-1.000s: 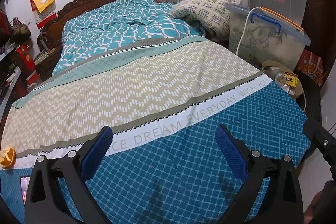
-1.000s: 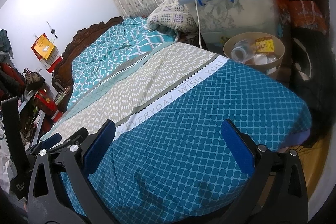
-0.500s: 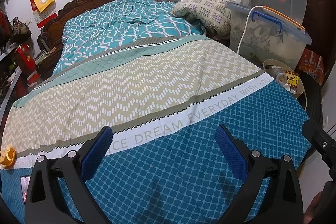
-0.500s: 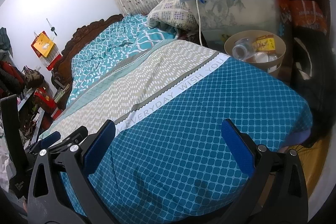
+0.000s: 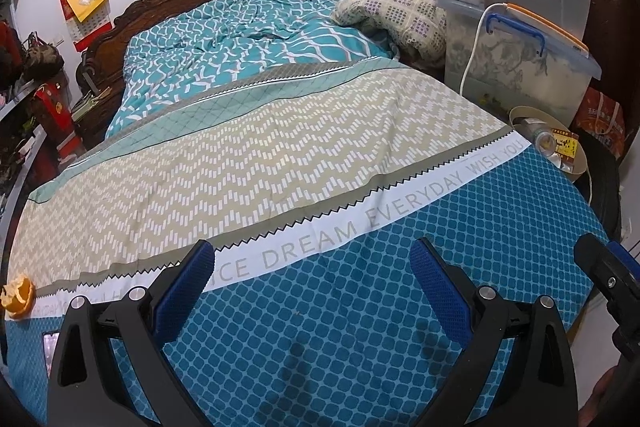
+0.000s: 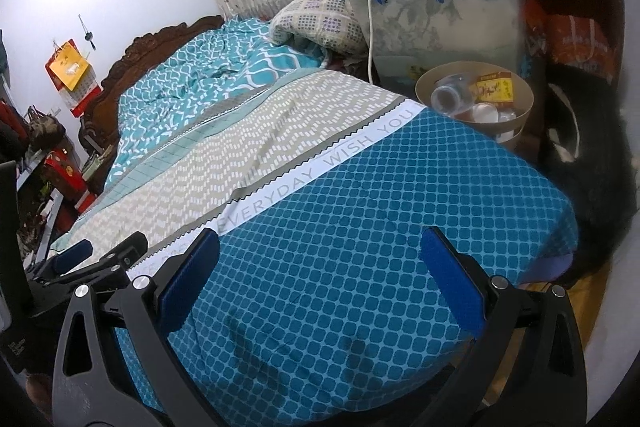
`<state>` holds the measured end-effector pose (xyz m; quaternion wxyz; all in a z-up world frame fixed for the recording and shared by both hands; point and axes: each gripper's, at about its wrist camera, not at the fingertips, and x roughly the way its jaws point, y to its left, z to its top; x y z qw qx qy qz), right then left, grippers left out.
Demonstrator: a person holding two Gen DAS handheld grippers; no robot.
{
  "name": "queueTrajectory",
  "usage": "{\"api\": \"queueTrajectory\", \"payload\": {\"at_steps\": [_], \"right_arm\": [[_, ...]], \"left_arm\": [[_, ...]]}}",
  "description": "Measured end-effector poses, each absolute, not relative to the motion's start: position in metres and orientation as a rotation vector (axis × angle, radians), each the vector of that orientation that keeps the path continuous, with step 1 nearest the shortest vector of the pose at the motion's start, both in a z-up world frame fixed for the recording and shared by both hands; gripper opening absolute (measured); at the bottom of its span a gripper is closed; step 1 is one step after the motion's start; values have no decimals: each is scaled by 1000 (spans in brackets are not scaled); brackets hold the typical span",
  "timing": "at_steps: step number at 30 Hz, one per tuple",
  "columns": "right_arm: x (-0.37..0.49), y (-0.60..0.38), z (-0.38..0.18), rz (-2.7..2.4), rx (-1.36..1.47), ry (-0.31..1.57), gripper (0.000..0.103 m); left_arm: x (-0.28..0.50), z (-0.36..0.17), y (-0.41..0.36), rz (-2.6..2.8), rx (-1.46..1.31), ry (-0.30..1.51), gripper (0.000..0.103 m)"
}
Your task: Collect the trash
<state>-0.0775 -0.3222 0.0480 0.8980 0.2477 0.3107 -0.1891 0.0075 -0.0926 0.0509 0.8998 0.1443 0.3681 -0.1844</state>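
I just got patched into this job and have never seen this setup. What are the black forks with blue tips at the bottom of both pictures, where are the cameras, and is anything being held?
Those forks are two hand-held grippers; a person carries one in each hand. Each picture comes from a fisheye camera on one gripper, looking forward along its fingers. The left gripper and the right gripper are both open and empty, above a bed with a patterned cover. In the left view an orange peel lies on the cover at the far left edge. Beside the bed stands a round bin with a plastic cup and a yellow box inside, in front of a clear storage box.
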Motion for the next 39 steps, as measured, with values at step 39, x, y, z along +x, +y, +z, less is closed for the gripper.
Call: {"api": "queueTrajectory", "payload": {"at_steps": [39], "right_arm": [[-78, -321, 46, -362, 545, 643, 100]], "left_arm": [[5, 43, -97, -366, 334, 762, 94]]}}
